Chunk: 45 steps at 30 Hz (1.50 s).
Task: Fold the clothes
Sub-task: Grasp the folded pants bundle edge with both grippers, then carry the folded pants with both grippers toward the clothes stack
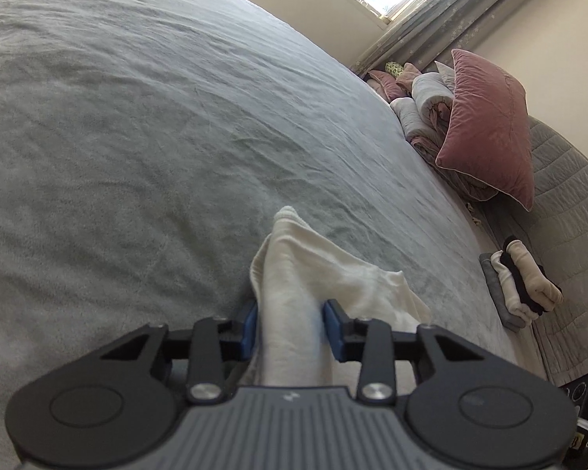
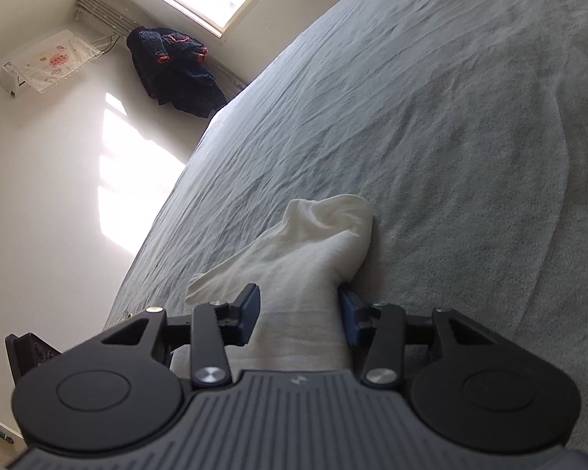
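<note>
A white garment (image 1: pixel 305 258) lies bunched on the grey bedspread (image 1: pixel 137 117). In the left wrist view a fold of it fills the gap between the blue pads, and my left gripper (image 1: pixel 290 325) is shut on it. The right wrist view shows another bunched part of the white garment (image 2: pixel 317 235) rising from the bedspread (image 2: pixel 450 117), with my right gripper (image 2: pixel 300 313) shut on that part. Both grippers sit low over the bed. The cloth below each gripper is hidden by its body.
A stack of folded clothes (image 1: pixel 521 286) sits at the bed's right edge beside a quilted grey cover (image 1: pixel 568 215). A pink pillow (image 1: pixel 490 129) and rolled bedding (image 1: pixel 427 105) lie further back. Dark clothes (image 2: pixel 176 70) hang under the window, beyond the bed's far edge.
</note>
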Each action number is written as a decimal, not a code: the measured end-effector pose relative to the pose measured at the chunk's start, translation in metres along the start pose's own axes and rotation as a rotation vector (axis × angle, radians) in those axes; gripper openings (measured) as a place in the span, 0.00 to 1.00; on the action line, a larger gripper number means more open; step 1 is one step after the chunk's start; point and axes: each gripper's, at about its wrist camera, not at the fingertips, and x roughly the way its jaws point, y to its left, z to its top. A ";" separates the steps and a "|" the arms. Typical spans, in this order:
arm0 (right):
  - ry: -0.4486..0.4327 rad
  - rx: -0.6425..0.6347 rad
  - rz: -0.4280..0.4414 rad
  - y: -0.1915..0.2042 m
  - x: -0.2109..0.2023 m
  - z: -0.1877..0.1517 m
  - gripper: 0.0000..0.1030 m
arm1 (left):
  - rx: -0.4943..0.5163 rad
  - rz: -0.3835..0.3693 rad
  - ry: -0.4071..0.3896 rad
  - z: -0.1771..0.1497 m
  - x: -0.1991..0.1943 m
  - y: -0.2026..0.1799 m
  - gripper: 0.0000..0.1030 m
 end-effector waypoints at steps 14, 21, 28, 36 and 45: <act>-0.102 -0.132 0.004 0.022 -0.041 0.007 0.20 | 0.121 -0.004 -0.118 0.021 -0.003 -0.076 0.16; -0.199 -0.176 -0.019 0.026 -0.062 0.035 0.20 | 0.182 -0.028 -0.136 0.038 0.017 -0.125 0.16; -0.298 -0.183 -0.047 0.021 -0.076 0.084 0.20 | 0.270 -0.056 -0.157 0.053 0.043 -0.189 0.16; -0.404 -0.170 -0.084 0.004 -0.092 0.136 0.20 | 0.364 -0.110 -0.162 0.076 0.083 -0.267 0.16; -0.546 -0.192 -0.164 -0.023 -0.108 0.189 0.20 | 0.519 -0.168 -0.169 0.099 0.138 -0.356 0.16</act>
